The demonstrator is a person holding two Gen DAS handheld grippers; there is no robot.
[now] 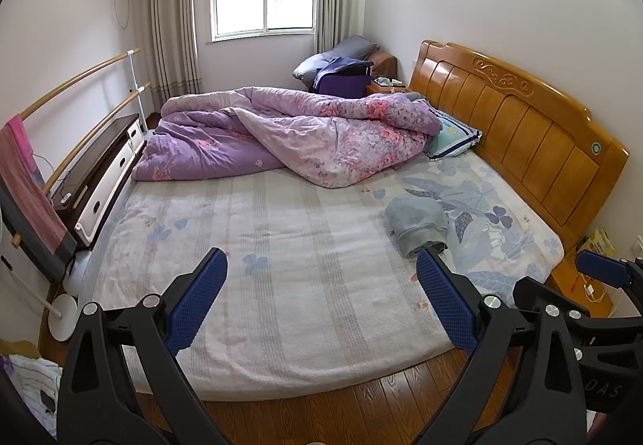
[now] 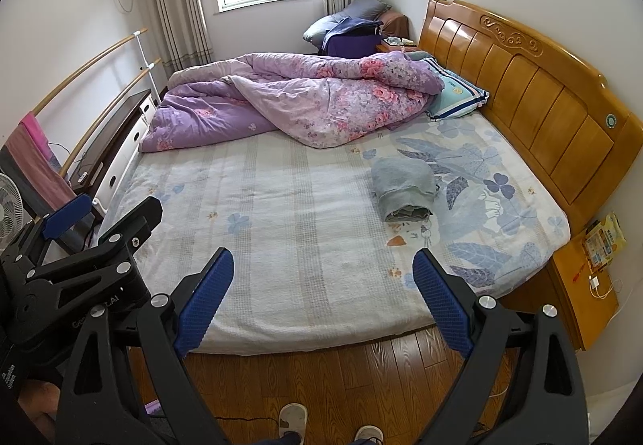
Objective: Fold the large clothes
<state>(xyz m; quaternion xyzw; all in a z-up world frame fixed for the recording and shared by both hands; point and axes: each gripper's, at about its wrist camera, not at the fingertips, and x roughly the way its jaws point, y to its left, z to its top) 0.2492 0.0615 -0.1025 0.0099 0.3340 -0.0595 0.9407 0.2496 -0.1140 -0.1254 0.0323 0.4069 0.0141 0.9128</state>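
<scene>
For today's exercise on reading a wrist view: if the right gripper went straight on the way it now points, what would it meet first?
Most likely the bed sheet: the open right gripper aims over the near mattress edge at bare sheet. The folded grey garment lies off to the right of that line. Depth is uncertain in this fisheye view.

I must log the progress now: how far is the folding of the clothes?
Done: one grey garment lies folded on the bed sheet near the headboard. In hand: nothing; the left tool and right tool are open and empty. Left: no other loose clothes are clearly visible, only a crumpled purple quilt.
</scene>
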